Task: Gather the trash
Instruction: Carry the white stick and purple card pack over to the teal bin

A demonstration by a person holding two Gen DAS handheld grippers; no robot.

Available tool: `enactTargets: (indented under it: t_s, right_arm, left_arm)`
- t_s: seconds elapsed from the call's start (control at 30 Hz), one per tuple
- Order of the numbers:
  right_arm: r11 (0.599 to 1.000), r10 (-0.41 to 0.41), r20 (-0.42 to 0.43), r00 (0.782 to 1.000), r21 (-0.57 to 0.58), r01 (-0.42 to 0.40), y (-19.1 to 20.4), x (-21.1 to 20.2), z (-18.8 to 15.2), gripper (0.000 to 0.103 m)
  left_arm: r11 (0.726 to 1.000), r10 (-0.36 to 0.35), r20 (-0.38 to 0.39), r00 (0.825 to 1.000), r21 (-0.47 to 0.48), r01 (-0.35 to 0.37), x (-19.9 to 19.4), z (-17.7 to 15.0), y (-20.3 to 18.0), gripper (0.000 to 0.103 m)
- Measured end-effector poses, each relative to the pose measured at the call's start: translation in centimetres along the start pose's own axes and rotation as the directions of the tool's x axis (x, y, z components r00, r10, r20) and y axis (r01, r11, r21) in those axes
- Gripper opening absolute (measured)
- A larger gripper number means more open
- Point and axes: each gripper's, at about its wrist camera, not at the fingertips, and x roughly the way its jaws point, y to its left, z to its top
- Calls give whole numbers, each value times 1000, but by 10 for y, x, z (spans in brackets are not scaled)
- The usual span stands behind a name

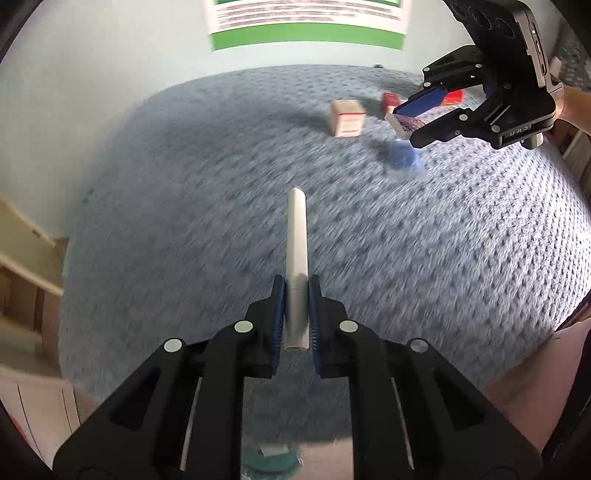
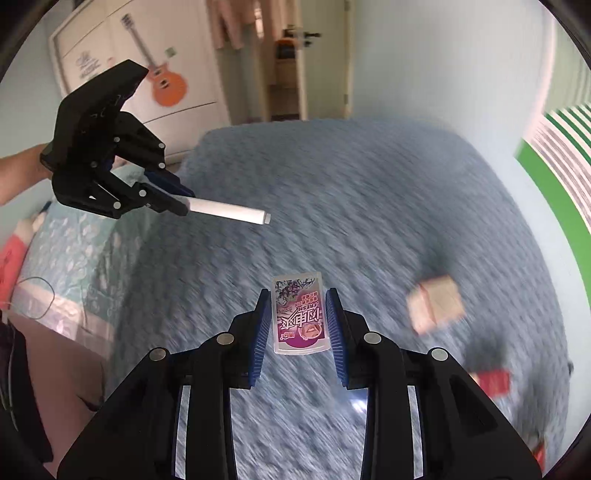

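left wrist view: the left gripper (image 1: 296, 314) is clamped on a white tube (image 1: 296, 258), blue pads pressing both its sides, the tube sticking forward past the fingertips above the blue bedspread (image 1: 184, 221). right wrist view: the right gripper (image 2: 298, 317) grips a flat candy packet (image 2: 299, 317) with purple print between its blue pads, also held above the bedspread. farther out in the left wrist view, a beige carton (image 1: 347, 117) stands on the bedspread, a small red box (image 1: 391, 100) lies beyond it near the wall, and a blurred blue wrapper (image 1: 404, 157) lies near the carton. a green-bordered poster (image 1: 306, 26) hangs on the wall behind. a guitar decal (image 2: 162, 79) marks the wardrobe in the right wrist view.
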Motion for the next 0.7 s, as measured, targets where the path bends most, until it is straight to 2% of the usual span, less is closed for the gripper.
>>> enactTargets:
  t_s: [0.2, 0.37, 0.5, 0.7]
  right_arm:
    - [987, 115, -6, 993, -108, -115, 49, 37, 52, 31]
    - [960, 194, -31, 980, -200, -197, 94, 67, 88, 31]
    - [927, 262, -58, 963, -263, -268, 135, 92, 114, 31]
    - [870, 351, -101, 931, -332, -364, 198, 129, 143, 31]
  left_arm:
    - [991, 65, -5, 998, -116, -65, -34, -58, 34, 11]
    - [968, 117, -12, 993, -222, -117, -64, -113, 59, 11]
    - [937, 150, -30, 988, -313, -152, -84, -158, 76, 11]
    - [877, 178, -68, 982, -441, -190, -105, -229, 93, 11]
